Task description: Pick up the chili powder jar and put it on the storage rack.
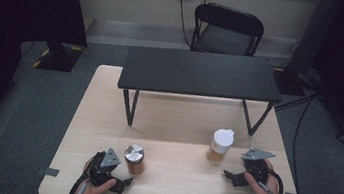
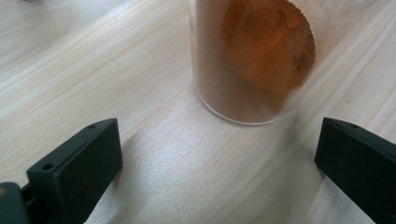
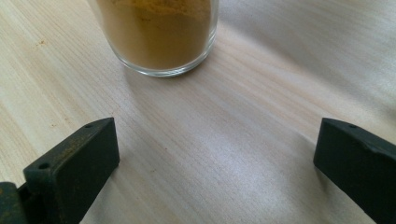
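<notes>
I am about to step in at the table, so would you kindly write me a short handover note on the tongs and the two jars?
Left tongs: open, nothing held, resting on the wooden table just short of the silver-lidded jar of orange powder.
Right tongs: open, nothing held, pointing at the white-lidded jar of yellowish powder, a gap between them.
Both jars stand upright, lids on, in front of the black shelf.
Done: each pair of tongs is lined up on its jar.
Left: neither jar is gripped yet; probably close on them next.
</notes>
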Demonstrator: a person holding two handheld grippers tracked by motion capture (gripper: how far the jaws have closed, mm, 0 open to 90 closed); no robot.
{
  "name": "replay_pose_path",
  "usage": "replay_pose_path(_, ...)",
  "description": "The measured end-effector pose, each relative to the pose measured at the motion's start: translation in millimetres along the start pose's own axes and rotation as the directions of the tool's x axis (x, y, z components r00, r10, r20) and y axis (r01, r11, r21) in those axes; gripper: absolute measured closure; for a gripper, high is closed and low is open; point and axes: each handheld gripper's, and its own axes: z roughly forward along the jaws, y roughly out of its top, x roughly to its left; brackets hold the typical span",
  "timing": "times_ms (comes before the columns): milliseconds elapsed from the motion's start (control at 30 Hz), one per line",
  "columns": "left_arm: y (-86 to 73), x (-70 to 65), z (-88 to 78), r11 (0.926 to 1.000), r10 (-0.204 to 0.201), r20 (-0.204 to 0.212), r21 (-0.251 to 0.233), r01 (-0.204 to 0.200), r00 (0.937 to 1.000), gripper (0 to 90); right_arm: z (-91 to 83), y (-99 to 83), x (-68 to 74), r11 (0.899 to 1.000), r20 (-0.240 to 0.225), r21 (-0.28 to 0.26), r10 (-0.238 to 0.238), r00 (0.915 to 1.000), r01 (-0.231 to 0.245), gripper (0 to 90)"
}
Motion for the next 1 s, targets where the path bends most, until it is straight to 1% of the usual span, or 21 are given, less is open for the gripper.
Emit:
replay_pose_path(67, -0.1, 0.5, -0.3, 1.0, -0.001, 0.002, 0.0, 0.001, 1.0, 0.0, 0.0, 0.0, 0.0, 1.0, 0.0, 0.0, 0.0, 1.0, 0.0, 0.0)
replay_pose_path(133, -0.9, 2.2, -0.6, 0.9998, -0.017, 0.005, -0.007, 0.017, 0.9998, 0.3, 0.0, 0.0, 0.1, 1.0, 0.0, 0.0, 0.001, 1.0, -0.001, 0.0)
replay_pose_path(533, 0.2, 5.5, -1.7, 0.9981, -0.057, 0.023, -0.024, 0.057, 0.9981, 1.3, 0.0, -0.1, 0.1, 1.0, 0.0, 0.0, 0.0, 1.0, 0.0, 0.0)
replay_pose_path(700, 2.7, 6.8, -1.3, 0.9978, -0.055, 0.041, -0.034, 0.056, 0.9977, 1.4, 0.0, -0.1, 0.1, 1.0, 0.0, 0.0, 0.0, 1.0, 0.0, 0.0)
replay_pose_path(767, 4.2, 7.0, -1.0, 0.998, -0.052, 0.042, -0.035, 0.053, 0.9978, 1.4, 0.0, -0.1, 0.1, 1.0, 0.0, 0.0, 0.0, 1.0, 0.0, 0.0)
replay_pose_path(900, 6.1, 6.6, 0.6, 0.9967, -0.064, 0.046, -0.047, 0.066, 0.9969, 1.3, 0.0, -0.1, 0.1, 1.0, 0.0, 0.0, 0.0, 1.0, 0.0, 0.0)
replay_pose_path(1000, 9.0, 5.9, 3.3, 0.9971, -0.059, 0.049, -0.045, 0.061, 0.997, 1.4, 0.0, -0.1, 0.1, 1.0, 0.0, 0.0, 0.0, 1.0, 0.0, 0.0)
